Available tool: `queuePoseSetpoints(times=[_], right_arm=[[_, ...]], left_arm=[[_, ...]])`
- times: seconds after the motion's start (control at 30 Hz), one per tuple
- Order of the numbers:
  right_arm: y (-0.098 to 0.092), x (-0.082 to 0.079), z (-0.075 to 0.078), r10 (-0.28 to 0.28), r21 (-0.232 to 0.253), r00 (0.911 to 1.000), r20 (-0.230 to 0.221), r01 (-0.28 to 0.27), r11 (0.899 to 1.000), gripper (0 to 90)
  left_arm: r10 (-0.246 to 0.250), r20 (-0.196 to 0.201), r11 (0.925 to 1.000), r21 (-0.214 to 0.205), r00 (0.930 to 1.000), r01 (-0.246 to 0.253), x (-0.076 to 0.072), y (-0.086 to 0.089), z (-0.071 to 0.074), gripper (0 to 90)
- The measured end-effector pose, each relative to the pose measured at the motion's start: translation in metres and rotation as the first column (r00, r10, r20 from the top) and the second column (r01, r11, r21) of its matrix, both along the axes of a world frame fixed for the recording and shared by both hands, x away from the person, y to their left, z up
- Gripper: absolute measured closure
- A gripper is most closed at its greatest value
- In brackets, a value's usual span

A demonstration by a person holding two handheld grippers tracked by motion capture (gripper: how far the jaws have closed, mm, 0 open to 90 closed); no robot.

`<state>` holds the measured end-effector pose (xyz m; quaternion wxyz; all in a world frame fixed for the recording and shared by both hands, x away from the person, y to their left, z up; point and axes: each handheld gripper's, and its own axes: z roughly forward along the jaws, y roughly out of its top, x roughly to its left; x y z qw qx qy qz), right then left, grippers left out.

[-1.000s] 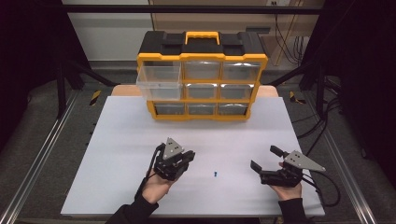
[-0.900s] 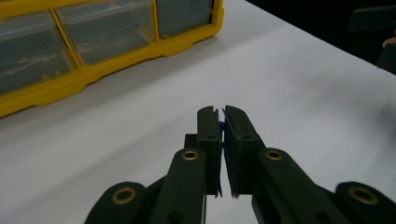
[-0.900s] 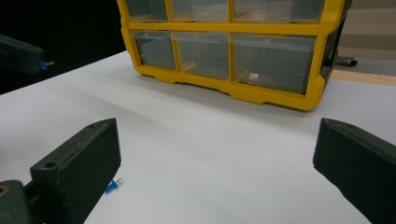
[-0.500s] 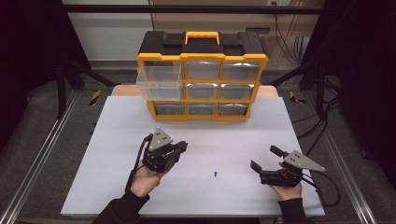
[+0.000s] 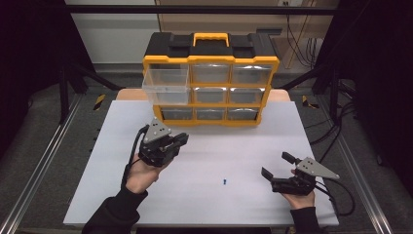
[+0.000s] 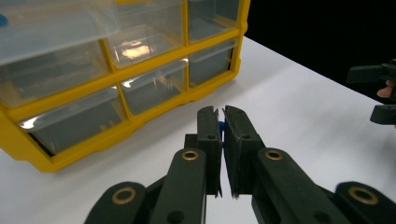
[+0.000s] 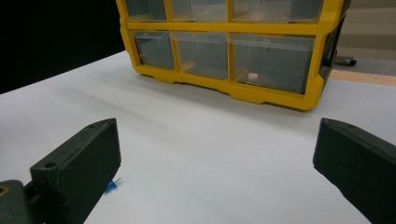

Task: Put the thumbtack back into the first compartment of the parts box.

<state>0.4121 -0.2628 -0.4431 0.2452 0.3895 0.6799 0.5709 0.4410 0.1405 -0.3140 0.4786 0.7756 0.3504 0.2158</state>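
Since a second ago — left gripper (image 5: 181, 140) lifted off the middle of the desk and carried toward the cabinet; right gripper (image 5: 275, 166) unmoved.

1. Desk (image 5: 97, 195) — white top, carries everything listed below.
2. Drawer cabinet (image 5: 211, 83) — yellow frame, black lid, clear drawers in three rows; stands at the middle of the desk's far edge, front toward the person.
3. Open drawer (image 5: 165, 85) — top row, left column, pulled well out over the desk; likely drawn to take small parts. A blue speck shows through its wall in the left gripper view; what it is cannot be told.
4. Left gripper — raised, just in front of the cabinet's lower left corner, below the open drawer. Jaws pinched together on a small blue pin (image 6: 220, 126), held at the very tips, presumably so it can drop cleanly. Obstacle: the drawer's front wall stands above the jaws and must be cleared.
5. Right gripper — resting near the desk's near right corner, jaws standing wide apart, nothing between them; apparently parked.
6. Second blue pin (image 5: 224, 182) — lying loose toward the middle of the near edge, between the two hands, nearer the right gripper's jaws.
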Motion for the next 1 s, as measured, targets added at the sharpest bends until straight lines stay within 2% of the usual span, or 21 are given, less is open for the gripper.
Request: queuePoseSetpoints(times=[0.1,0.3,0.57,0.7,0.87,1.0], right_arm=[[0.001,0.000,0.000,-0.003,-0.001,1.0000,-0.003,0.003,1.000,1.4],[0.000,0.000,0.000,0.000,0.001,1.0000,-0.001,0.000,1.000,1.4],[0.000,0.001,-0.001,0.003,-0.009,1.0000,0.009,-0.003,1.000,1.4],[0.000,0.000,0.000,0.001,0.000,1.0000,-0.002,-0.001,1.000,1.5],[0.000,0.001,-0.001,0.003,-0.009,1.0000,0.007,-0.002,1.000,1.5],[0.000,-0.001,0.000,0.000,0.005,1.0000,-0.010,0.000,1.000,1.4]], left_arm=[[-0.004,0.010,1.0000,0.007,0.9999,0.004,0.002,0.002,0.009,84.8],[-0.001,0.033,0.9999,-0.013,0.9995,0.002,0.008,0.010,0.029,84.8],[0.022,0.073,0.9994,-0.029,0.9971,-0.020,0.015,0.017,0.059,84.8],[0.032,0.089,0.9991,-0.032,0.9955,-0.029,0.021,0.019,0.072,84.8],[0.060,0.111,0.9982,-0.007,0.9920,-0.060,0.032,0.019,0.085,84.8],[0.080,0.124,0.9968,-0.002,0.9891,-0.080,0.041,0.019,0.094,84.8]])
